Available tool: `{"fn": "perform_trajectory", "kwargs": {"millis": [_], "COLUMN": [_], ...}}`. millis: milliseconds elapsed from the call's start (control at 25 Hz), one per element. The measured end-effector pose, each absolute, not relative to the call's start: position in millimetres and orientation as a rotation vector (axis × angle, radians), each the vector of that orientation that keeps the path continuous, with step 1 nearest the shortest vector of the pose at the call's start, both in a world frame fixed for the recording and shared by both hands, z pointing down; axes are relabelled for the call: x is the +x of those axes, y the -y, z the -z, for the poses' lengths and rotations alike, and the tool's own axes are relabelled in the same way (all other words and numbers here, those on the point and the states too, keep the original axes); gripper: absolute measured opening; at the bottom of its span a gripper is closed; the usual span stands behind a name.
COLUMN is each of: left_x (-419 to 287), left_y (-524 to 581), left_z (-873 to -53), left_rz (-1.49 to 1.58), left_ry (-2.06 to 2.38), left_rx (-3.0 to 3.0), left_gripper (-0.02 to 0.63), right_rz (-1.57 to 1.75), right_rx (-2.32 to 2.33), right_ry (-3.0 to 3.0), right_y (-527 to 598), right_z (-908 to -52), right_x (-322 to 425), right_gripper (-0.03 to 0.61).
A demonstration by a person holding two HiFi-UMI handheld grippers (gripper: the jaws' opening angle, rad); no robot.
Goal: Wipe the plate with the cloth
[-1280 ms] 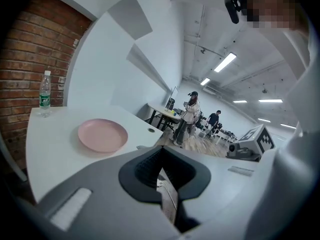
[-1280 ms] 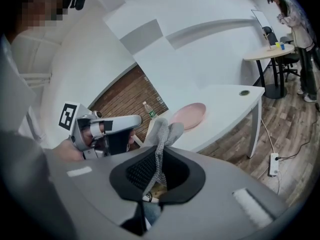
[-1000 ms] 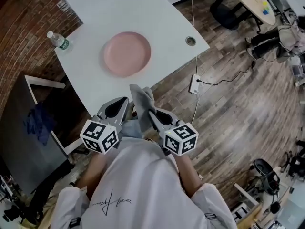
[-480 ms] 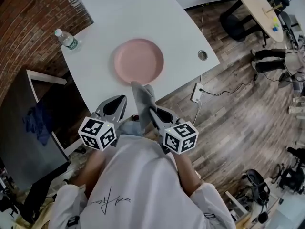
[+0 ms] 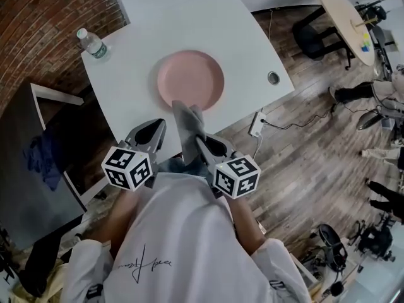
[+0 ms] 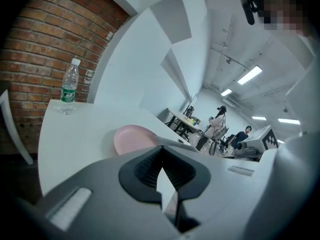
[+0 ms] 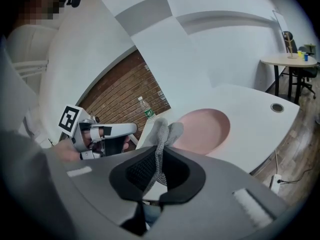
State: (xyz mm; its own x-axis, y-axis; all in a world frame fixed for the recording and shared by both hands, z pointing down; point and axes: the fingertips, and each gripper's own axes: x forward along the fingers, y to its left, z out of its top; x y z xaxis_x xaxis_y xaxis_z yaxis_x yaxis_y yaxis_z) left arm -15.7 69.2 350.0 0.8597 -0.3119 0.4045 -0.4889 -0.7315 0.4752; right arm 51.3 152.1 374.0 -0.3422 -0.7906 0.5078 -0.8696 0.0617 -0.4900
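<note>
White table [image 5: 132, 62] cut off above; cloth [image 5: 187, 124] hides plate [image 5: 190, 77] near rim.

A white table [image 5: 136, 62] is standing on a wooden floor [image 5: 309, 150]. A pink plate [image 5: 190, 80] is lying flat near its front edge. A water bottle [image 5: 93, 43] is standing upright at the far left corner, well apart from the plate. What looks like a round grommet [image 5: 273, 77] is sitting in the tabletop by the right corner. A white power strip [image 5: 256, 124] is lying on the floor beside the table.
</note>
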Motion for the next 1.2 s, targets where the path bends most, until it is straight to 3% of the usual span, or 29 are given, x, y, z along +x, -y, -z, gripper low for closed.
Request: {"fn": "perform_trajectory", "kwargs": {"millis": [1200], "left_x": [-7], "left_y": [17], "left_z": [-442], "left_rz": [-0.469], "left_ry": [0.741], "left_rx": [2.201], "left_gripper": [0.014], "right_rz": [-1.095], "right_rx": [1.641], "right_ry": [1.934], "right_y": [-92], "right_z": [-439], "right_x": [129], "right_gripper": [0.032]}}
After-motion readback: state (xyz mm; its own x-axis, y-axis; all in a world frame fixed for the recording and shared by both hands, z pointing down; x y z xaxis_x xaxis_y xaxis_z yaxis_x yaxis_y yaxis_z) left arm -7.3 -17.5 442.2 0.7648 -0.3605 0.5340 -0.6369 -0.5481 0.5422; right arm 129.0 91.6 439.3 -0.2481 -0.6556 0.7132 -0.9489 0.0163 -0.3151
